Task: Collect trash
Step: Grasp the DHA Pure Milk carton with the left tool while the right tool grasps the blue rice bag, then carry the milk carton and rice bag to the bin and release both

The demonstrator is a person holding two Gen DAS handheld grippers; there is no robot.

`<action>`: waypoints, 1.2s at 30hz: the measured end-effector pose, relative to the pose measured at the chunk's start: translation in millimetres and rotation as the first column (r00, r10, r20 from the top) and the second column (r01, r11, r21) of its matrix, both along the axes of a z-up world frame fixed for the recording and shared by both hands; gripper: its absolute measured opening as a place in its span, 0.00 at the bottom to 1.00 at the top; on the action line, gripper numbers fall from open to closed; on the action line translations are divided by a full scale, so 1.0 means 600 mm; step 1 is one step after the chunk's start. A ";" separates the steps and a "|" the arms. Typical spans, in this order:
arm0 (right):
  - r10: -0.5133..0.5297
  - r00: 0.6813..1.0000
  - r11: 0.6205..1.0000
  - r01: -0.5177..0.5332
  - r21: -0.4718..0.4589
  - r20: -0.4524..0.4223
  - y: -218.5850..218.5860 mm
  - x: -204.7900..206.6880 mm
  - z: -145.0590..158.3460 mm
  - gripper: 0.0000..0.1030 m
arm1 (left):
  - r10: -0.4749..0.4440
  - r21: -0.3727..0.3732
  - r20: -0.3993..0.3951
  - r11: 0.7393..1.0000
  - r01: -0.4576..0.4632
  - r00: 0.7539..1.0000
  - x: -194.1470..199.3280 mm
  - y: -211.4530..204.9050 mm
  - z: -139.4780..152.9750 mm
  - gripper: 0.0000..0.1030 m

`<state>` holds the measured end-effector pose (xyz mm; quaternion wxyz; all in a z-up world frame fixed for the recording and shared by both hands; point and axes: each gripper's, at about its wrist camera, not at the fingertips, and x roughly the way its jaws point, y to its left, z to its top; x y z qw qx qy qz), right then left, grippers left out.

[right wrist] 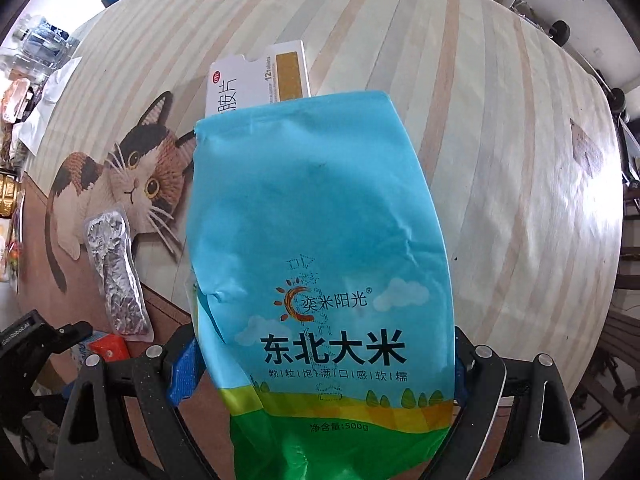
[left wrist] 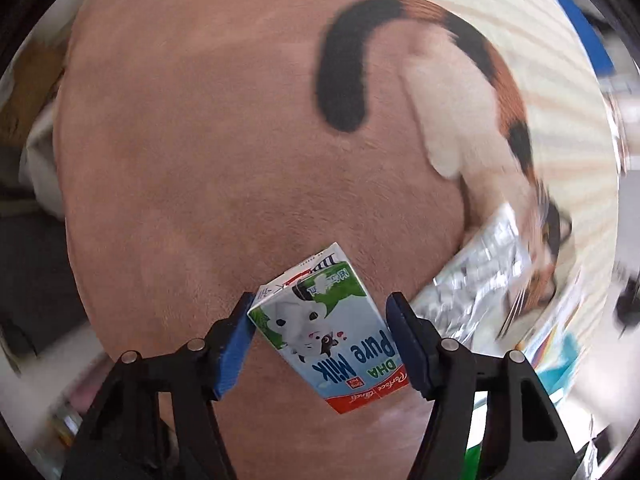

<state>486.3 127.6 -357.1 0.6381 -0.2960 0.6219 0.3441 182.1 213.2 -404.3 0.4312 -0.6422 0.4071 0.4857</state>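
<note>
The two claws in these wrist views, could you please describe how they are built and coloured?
Both look alike. The left claw has black angular link arms with triangular cut-outs, round silver pins at the joints, and ridged blue pads. The right claw has the same black frame, silver pins and blue pads. No cables or sleeves show.

Counted one milk carton [left wrist: 332, 328], sat between pads of one left gripper [left wrist: 320, 344], well short of cat print. One cat print [right wrist: 128, 176] on one striped mat [right wrist: 500, 160]. One foil packet [right wrist: 118, 272] lay against cat print's lower edge. One blue rice bag [right wrist: 320, 240] just right of cat print, within one right gripper [right wrist: 320, 376]. One white tablet box [right wrist: 260, 76] above cat print, partly behind bag.
</note>
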 end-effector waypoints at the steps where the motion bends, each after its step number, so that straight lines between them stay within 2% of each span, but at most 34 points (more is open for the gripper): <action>1: 0.010 1.000 1.000 -0.010 0.001 0.005 -0.006 0.003 0.004 0.91 | -0.123 0.041 -0.022 0.992 0.123 0.992 0.025 -0.005 0.008 0.60; 2: 0.016 1.000 1.000 -0.016 0.001 0.008 -0.013 0.006 0.008 0.91 | -0.213 0.063 -0.026 0.975 0.215 0.977 0.040 -0.004 0.010 0.60; 4: 0.029 1.000 1.000 -0.029 -0.010 0.010 -0.028 0.009 0.007 0.91 | -0.409 0.056 -0.079 0.909 0.413 0.909 0.082 -0.028 0.006 0.61; 5: 0.035 0.999 0.999 -0.035 -0.020 0.007 -0.034 0.013 0.004 0.91 | -0.431 0.041 -0.083 0.899 0.436 0.898 0.088 -0.036 0.000 0.61; 6: 0.046 0.999 0.998 -0.046 -0.037 -0.002 -0.039 0.016 -0.003 0.91 | -0.429 0.024 -0.065 0.902 0.431 0.901 0.090 -0.043 -0.010 0.61; 7: 0.052 0.999 0.997 -0.052 -0.049 -0.010 -0.044 0.018 -0.009 0.91 | -0.394 -0.009 -0.037 0.919 0.394 0.918 0.085 -0.049 -0.025 0.61; 10: 0.046 0.999 0.996 -0.047 -0.071 -0.017 -0.053 0.027 -0.023 0.92 | -0.336 -0.001 -0.055 0.942 0.336 0.940 0.081 -0.055 -0.014 0.64; 16: 0.050 0.999 0.997 -0.051 -0.062 -0.022 -0.049 0.018 -0.032 0.92 | -0.273 -0.025 -0.061 0.962 0.272 0.960 0.051 -0.058 -0.004 0.64; 17: 0.050 0.998 0.997 -0.051 -0.058 -0.025 -0.048 0.018 -0.029 0.92 | -0.282 -0.016 -0.070 0.960 0.281 0.957 0.052 -0.067 0.003 0.55; 18: 0.049 0.998 0.997 -0.051 -0.055 -0.026 -0.052 0.027 -0.029 0.92 | -0.298 -0.006 -0.083 0.954 0.299 0.951 0.054 -0.073 0.008 0.51; 22: 0.051 0.999 0.998 -0.051 -0.033 -0.011 -0.065 0.037 -0.029 0.90 | -0.389 0.049 -0.124 0.916 0.397 0.913 0.081 -0.098 0.037 0.50; 27: 0.055 0.998 0.998 -0.055 0.008 -0.017 -0.090 0.018 -0.019 0.89 | -0.454 0.121 -0.170 0.871 0.476 0.875 0.101 -0.117 0.090 0.50; 31: 0.069 0.997 0.996 -0.068 0.056 -0.020 -0.113 -0.001 0.011 0.89 | -0.488 0.182 -0.176 0.837 0.515 0.855 0.114 -0.133 0.146 0.50; 36: 0.069 0.997 0.991 -0.066 0.120 -0.023 -0.160 -0.032 0.071 0.89 | -0.515 0.272 -0.139 0.801 0.533 0.846 0.083 -0.161 0.216 0.50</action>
